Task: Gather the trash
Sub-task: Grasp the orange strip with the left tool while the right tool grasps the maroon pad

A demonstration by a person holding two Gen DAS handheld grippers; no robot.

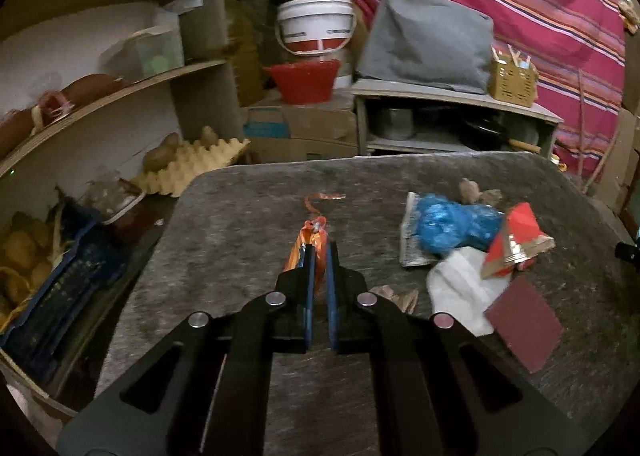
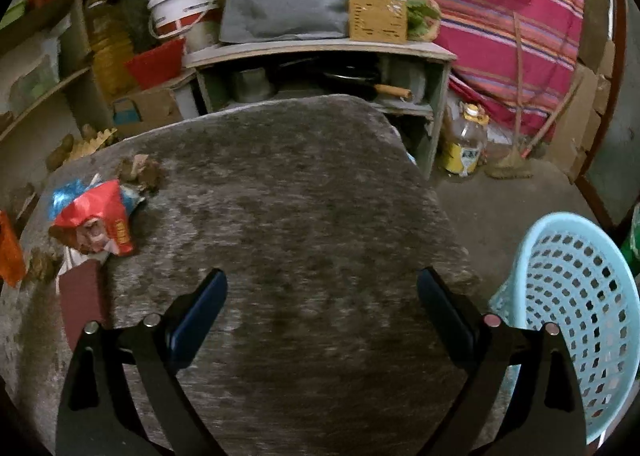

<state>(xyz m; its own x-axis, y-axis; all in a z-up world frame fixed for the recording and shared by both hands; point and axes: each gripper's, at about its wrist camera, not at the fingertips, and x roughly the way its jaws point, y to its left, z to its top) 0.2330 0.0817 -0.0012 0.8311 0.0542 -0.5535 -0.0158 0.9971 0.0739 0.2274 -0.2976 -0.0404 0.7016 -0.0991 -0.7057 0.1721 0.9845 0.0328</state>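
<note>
While the left gripper (image 1: 319, 252) is clamped on a crumpled orange wrapper (image 1: 310, 246) above the middle of the grey tabletop (image 1: 240, 215), the right gripper (image 2: 322, 296) hangs over the tabletop's near right part with its 2 fingers spread wide and nothing between them. Remaining trash lies toward the tabletop's right side in the left wrist view: a blue plastic bag (image 1: 452, 225) on a scrap of printed paper (image 1: 410, 232), a red-and-gold wrapper (image 1: 516, 240), a white tissue (image 1: 460, 288), a dark red card (image 1: 528, 324) and brown scraps (image 1: 472, 189). A thin orange strip (image 1: 324, 197) lies nearer the far edge. A pale blue perforated basket (image 2: 580, 316) stands just beyond the tabletop's near right corner.
</note>
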